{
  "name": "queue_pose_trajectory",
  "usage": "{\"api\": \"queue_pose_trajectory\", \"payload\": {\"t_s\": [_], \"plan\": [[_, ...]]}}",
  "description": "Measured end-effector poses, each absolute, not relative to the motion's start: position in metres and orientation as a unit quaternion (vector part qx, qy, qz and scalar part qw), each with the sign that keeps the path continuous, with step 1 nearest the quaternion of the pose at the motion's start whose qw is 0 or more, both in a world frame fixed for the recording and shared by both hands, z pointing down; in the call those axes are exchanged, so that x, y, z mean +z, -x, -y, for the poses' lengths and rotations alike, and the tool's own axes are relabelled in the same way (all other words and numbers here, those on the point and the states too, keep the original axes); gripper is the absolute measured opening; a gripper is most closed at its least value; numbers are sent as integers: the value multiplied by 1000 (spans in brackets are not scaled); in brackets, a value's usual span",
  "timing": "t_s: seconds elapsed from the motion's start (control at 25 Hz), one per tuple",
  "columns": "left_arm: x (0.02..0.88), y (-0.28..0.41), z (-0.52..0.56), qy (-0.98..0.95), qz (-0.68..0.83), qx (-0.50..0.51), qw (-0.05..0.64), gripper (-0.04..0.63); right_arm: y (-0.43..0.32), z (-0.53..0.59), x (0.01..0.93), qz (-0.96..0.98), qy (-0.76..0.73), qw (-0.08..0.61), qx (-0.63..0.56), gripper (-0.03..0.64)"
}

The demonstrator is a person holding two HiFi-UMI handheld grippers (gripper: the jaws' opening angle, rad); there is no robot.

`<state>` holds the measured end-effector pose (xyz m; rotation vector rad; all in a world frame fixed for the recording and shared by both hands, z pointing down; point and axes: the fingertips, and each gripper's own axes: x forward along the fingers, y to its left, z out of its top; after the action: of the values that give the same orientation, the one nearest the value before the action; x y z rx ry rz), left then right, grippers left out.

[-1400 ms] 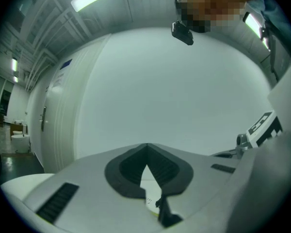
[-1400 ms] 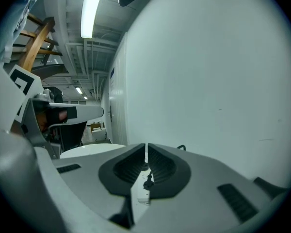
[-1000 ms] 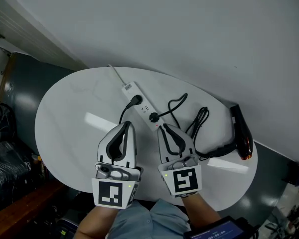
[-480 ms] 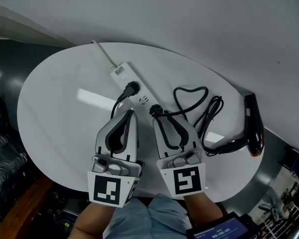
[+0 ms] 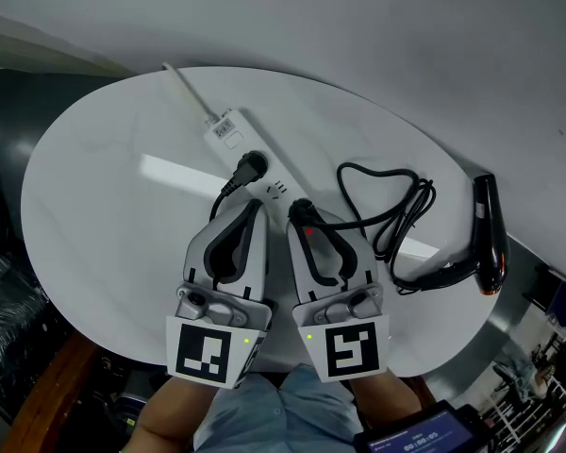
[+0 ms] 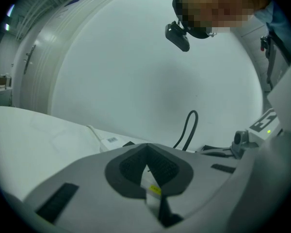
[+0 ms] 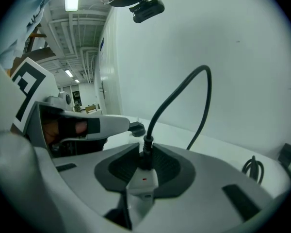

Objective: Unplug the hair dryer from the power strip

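A white power strip (image 5: 228,132) lies slantwise on the round white table (image 5: 104,196). The hair dryer's black plug (image 5: 302,209) sits in its near end, by a red light. Its cable (image 5: 387,201) coils off to the black hair dryer (image 5: 488,234) at the table's right edge. My right gripper (image 5: 300,223) has come down round that plug (image 7: 146,142); its jaws are closing and the pads lie against the plug's sides. My left gripper (image 5: 256,206) is shut and empty, its tip just left of the plug, over the strip. In the left gripper view its pads (image 6: 133,165) meet.
A second black plug (image 5: 251,165) sits in the strip's middle; its cord runs under my left gripper. The strip's white lead (image 5: 184,88) leaves over the table's far edge toward the white wall (image 5: 358,26). Dark clutter lies on the floor at left.
Both grippers sank toward the power strip. The right gripper's jaws, shut a second ago, opened and now sit round the hair dryer's plug. The left stayed shut.
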<state>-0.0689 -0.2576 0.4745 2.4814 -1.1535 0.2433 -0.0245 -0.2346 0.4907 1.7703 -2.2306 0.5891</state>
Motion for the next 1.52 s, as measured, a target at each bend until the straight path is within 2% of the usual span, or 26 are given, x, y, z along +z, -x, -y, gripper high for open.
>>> {"api": "queue_pose_trajectory", "payload": {"t_s": [0.32,0.44,0.56,1.32,1.52], "plan": [[485,58,256,-883,395,90,237,-2,22,236,495,753,-612,134,201,53],[487,57,259,-891,385,86,224,-2,23,236,495,753,-612,134,203,52],[494,55,258,-881,387,88,256,-2,23,235,496,752,-612,136,205,51],[504,49,258,-893,366,110,238,-2,24,229,495,748,-612,144,211,47],[505,46,258,-896,363,122,225,-2,19,228,477,753,-615,126,197,46]]}}
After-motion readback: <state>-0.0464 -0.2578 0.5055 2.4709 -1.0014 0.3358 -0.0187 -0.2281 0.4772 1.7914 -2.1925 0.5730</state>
